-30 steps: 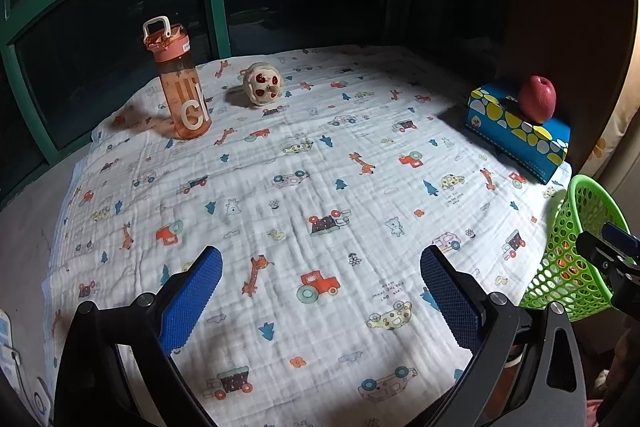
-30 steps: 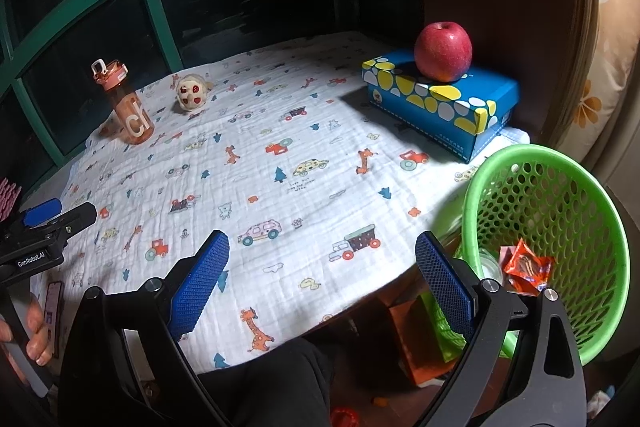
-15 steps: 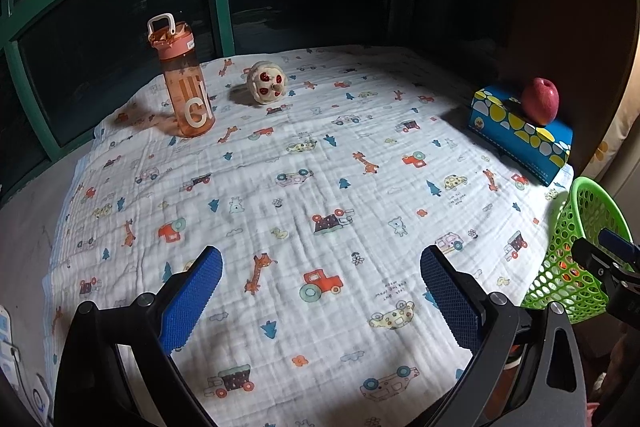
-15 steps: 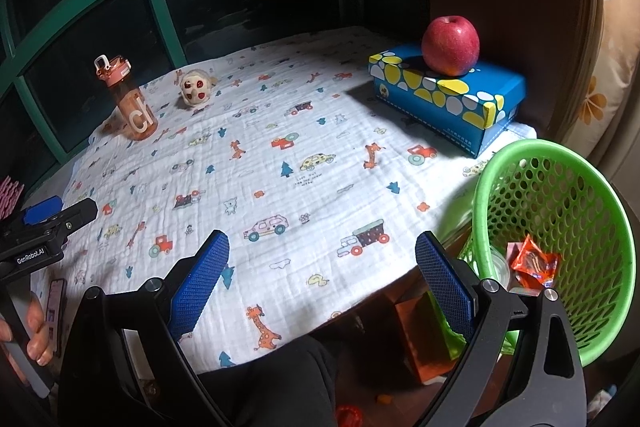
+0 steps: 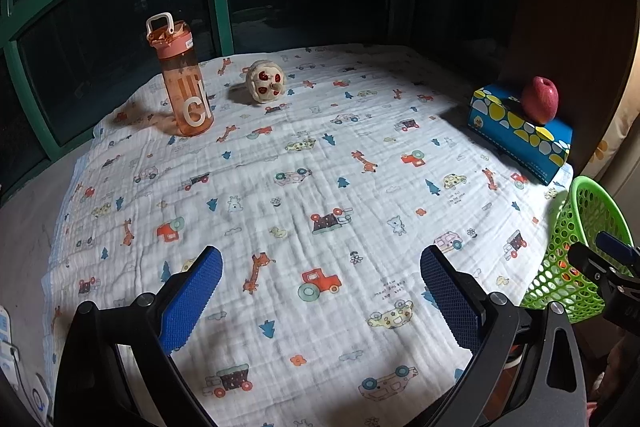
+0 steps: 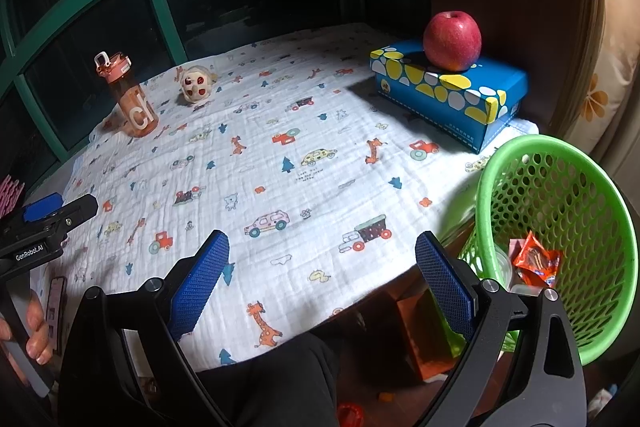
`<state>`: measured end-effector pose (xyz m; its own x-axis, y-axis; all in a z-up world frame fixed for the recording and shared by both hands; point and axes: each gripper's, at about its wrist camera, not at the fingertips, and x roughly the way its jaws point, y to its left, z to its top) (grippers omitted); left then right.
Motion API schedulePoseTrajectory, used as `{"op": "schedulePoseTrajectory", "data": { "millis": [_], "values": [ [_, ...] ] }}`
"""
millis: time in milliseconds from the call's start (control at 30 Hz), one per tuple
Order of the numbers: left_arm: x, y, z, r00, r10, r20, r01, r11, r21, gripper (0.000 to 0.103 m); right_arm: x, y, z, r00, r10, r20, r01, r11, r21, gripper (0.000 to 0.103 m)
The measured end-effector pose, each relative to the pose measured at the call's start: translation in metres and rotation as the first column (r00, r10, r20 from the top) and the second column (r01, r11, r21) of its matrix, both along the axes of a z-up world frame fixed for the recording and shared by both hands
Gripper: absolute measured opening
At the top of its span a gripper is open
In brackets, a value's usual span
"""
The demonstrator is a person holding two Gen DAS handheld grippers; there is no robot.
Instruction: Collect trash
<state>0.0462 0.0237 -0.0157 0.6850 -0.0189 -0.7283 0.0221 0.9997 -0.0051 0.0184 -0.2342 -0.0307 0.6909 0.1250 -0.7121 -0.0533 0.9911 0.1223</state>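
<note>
Both your left gripper (image 5: 320, 289) and right gripper (image 6: 322, 281) gape empty. Risk: you mistake the crumpled spotted paper wad (image 5: 265, 81) for the neighbouring translucent orange drinking bottle (image 5: 180, 79) and topple it.

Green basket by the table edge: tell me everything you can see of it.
The round green plastic mesh basket has perforated walls and a solid rim. It sits tilted, its mouth toward the right gripper's camera, past the cloth-covered table's right edge and below the tabletop. Inside lie an orange snack wrapper and a clear plastic cup. Nothing grips it.
</note>
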Motion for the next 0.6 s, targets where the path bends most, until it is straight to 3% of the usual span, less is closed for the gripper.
{"op": "schedulePoseTrajectory", "data": {
  "millis": [600],
  "values": [
    [0.0007,-0.0016,0.0015,1.0,-0.009,0.003,0.009,1.0,-0.002,0.096,-0.0002,-0.0031,0.0012,1.0,-0.001,0.004,0.001,1.0,0.001,0.093]
  ]
}}
